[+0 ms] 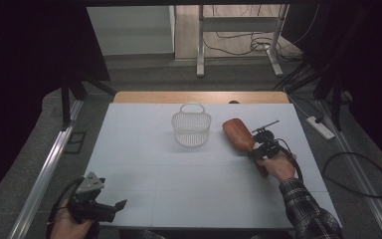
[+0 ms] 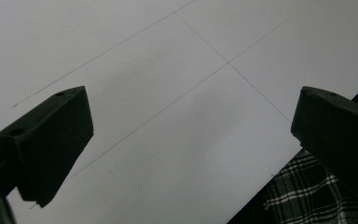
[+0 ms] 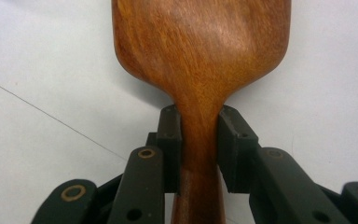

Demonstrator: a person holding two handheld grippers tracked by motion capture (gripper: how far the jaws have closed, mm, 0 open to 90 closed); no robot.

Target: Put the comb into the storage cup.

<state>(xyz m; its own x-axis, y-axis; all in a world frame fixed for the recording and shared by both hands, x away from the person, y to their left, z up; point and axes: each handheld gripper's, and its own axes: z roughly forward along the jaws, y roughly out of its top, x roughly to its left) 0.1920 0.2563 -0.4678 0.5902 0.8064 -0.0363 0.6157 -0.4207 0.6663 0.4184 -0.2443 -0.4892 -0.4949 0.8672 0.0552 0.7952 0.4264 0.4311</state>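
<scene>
A brown wooden paddle-shaped brush (image 1: 238,133) lies on the white table (image 1: 144,149), right of a white wire basket (image 1: 191,128). My right gripper (image 1: 255,147) is shut on the neck of the wooden brush (image 3: 200,70), where the broad head narrows into the handle. Both pads (image 3: 170,140) press against the wood in the right gripper view. My left gripper (image 1: 114,206) rests at the table's near left corner, apart from everything. Its jaws stand wide open over bare table in the left gripper view (image 2: 191,135).
The basket stands upright and empty near the table's middle back. A wooden strip (image 1: 199,96) runs along the far edge. Cables and a power strip (image 1: 320,127) lie on the floor to the right. A plaid sleeve (image 1: 308,209) enters from the bottom right.
</scene>
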